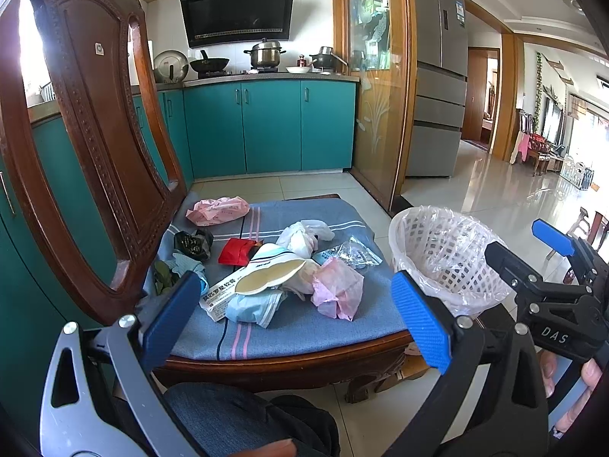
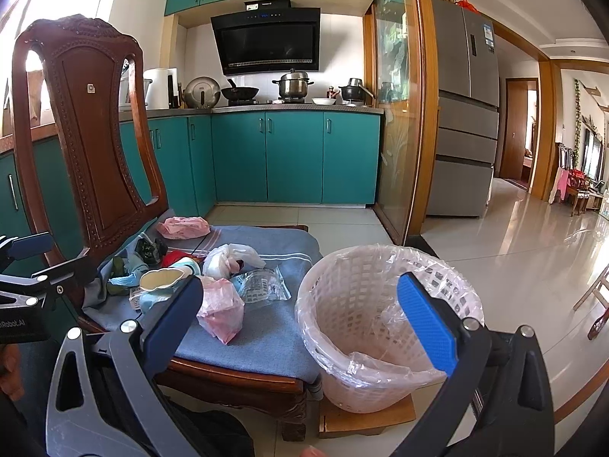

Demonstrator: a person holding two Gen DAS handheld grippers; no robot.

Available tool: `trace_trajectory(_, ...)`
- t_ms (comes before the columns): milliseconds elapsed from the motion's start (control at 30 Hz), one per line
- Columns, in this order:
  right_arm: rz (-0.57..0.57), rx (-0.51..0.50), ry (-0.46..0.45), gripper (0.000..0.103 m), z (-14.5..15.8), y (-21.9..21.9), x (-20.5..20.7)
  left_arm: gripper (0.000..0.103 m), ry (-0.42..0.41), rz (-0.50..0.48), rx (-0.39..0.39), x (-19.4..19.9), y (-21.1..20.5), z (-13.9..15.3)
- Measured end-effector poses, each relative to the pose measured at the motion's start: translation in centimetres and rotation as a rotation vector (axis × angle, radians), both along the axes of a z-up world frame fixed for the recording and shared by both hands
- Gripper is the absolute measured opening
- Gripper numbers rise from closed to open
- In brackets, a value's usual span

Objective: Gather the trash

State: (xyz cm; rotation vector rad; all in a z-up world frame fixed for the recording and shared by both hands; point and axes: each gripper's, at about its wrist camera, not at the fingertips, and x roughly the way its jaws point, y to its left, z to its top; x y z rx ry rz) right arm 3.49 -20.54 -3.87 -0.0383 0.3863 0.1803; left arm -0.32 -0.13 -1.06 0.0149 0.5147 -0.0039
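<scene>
Both tools hang with pads spread wide and empty, the left tool (image 1: 300,316) before the chair seat (image 1: 335,327), the right tool (image 2: 304,327) beside it. Trash crowds the seat's middle: a pink crumpled bag (image 1: 337,292) nearest the front edge, a red packet (image 1: 238,251) farther back. Taking the pink bag first suits the lined basket (image 2: 365,304) off the seat's right edge; its bottom seems empty, though partly hidden.

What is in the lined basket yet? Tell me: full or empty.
Empty, apparently. The right wrist view looks into the basket and shows only the clear liner; the trash lies on the chair cushion.
</scene>
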Motion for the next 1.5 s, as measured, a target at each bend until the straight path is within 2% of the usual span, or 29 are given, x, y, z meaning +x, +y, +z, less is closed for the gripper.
trace_trajectory(433, 0.002, 0.001, -0.003, 0.1, 0.2, 0.2, -0.2, 0.1, 0.005, 0.0, 0.001, -1.3, -0.8, -0.9)
trace_trajectory(467, 0.002, 0.001, -0.004, 0.1, 0.2, 0.2, -0.2, 0.1, 0.008, -0.002, 0.001, -0.1, -0.2, -0.1)
trace_trajectory(800, 0.0, 0.003, -0.005, 0.1, 0.1, 0.1, -0.3, 0.1, 0.008, -0.003, -0.005, -1.0, -0.6, -0.5)
trace_trajectory(833, 0.0, 0.004, -0.004, 0.1, 0.1, 0.0, -0.3, 0.1, 0.01, -0.004, -0.003, -0.1, -0.1, -0.1)
trace_trajectory(1500, 0.002, 0.011, -0.003, 0.1, -0.1, 0.0, 0.1, 0.1, 0.023, 0.003, -0.004, 0.0, 0.0, 0.0)
